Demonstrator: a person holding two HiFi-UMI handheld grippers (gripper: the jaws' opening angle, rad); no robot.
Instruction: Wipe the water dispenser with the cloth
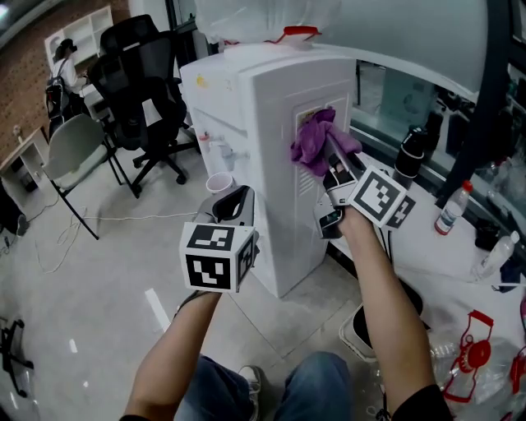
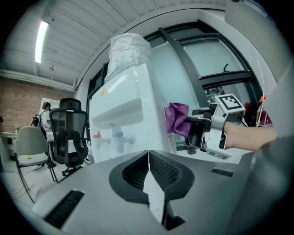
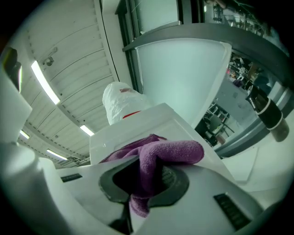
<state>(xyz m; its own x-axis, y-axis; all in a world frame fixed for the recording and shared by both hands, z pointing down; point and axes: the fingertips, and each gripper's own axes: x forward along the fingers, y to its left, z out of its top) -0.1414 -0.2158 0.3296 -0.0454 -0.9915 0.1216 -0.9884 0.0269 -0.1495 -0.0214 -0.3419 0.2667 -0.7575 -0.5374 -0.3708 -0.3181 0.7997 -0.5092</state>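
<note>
The purple cloth (image 1: 316, 141) was pinched between the jaws of the right gripper (image 1: 330, 160) and held against the upper part of the side panel of the white dispenser (image 1: 263, 197), partly over a label there. In the right gripper view the cloth was seen bunched into a thick fold that lay across the jaws, with a short tail hanging down between them.

The left gripper (image 1: 233, 202) was held lower and to the left, near the dispenser's front corner and well apart from the cloth. Its jaws were pressed together with nothing between them — this was shown plainly in the left gripper view, where the right gripper and cloth were also seen against the side panel.

A large bottle (image 1: 255, 18) wrapped in clear plastic was seated on top of the dispenser. Two taps (image 1: 220, 153) were set in its front face, and a pale cup (image 1: 220, 182) was seen below them. To the right, a white counter (image 1: 427, 247) carried a dark flask (image 1: 410, 154) and a small flask-shaped container with a red cap (image 1: 453, 209). Black chairs (image 1: 144, 78) and a grey chair (image 1: 72, 146) were placed on the floor at the left.
</note>
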